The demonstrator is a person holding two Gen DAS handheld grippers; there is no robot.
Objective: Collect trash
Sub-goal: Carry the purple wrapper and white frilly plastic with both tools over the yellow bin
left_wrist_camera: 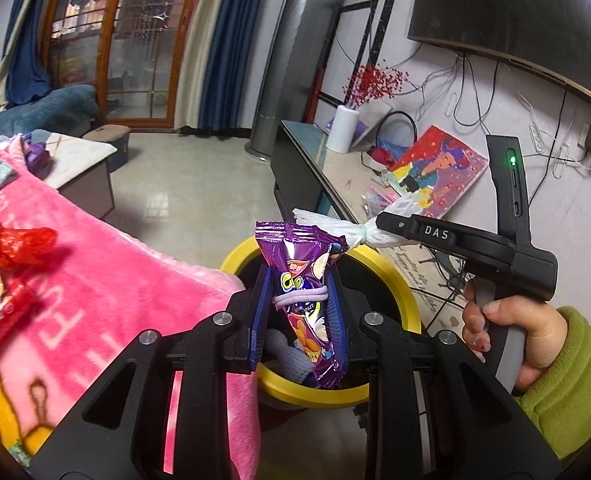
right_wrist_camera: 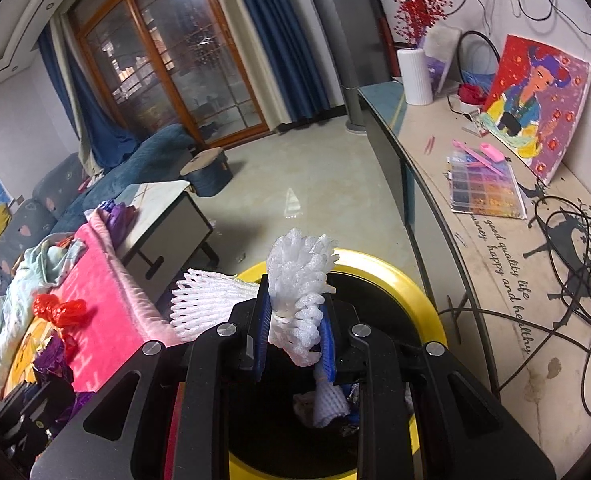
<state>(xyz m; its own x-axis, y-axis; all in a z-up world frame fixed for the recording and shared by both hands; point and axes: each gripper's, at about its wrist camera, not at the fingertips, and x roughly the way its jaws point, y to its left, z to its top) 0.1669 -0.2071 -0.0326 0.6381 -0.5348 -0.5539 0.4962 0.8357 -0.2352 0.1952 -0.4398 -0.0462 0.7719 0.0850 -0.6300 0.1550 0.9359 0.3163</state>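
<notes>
My left gripper (left_wrist_camera: 298,312) is shut on a purple snack wrapper (left_wrist_camera: 307,280) tied with a lilac band, held over the yellow-rimmed trash bin (left_wrist_camera: 399,280). My right gripper (right_wrist_camera: 293,322) is shut on a white foam fruit net (right_wrist_camera: 299,292), also above the yellow-rimmed trash bin (right_wrist_camera: 411,284). In the left wrist view the right gripper (left_wrist_camera: 379,226) shows from the side, in a hand with a green sleeve (left_wrist_camera: 563,372), the white foam net (left_wrist_camera: 335,228) sticking out of its tips. Earlier trash, including a white net piece (right_wrist_camera: 329,400), lies in the bin's dark inside.
A pink blanket (left_wrist_camera: 107,292) left of the bin carries a red plastic scrap (left_wrist_camera: 11,240) and a red wrapper (left_wrist_camera: 7,320). A long TV cabinet (right_wrist_camera: 491,240) with cables, a bead box and a painting runs along the right. A low table (right_wrist_camera: 167,216) stands beyond the blanket.
</notes>
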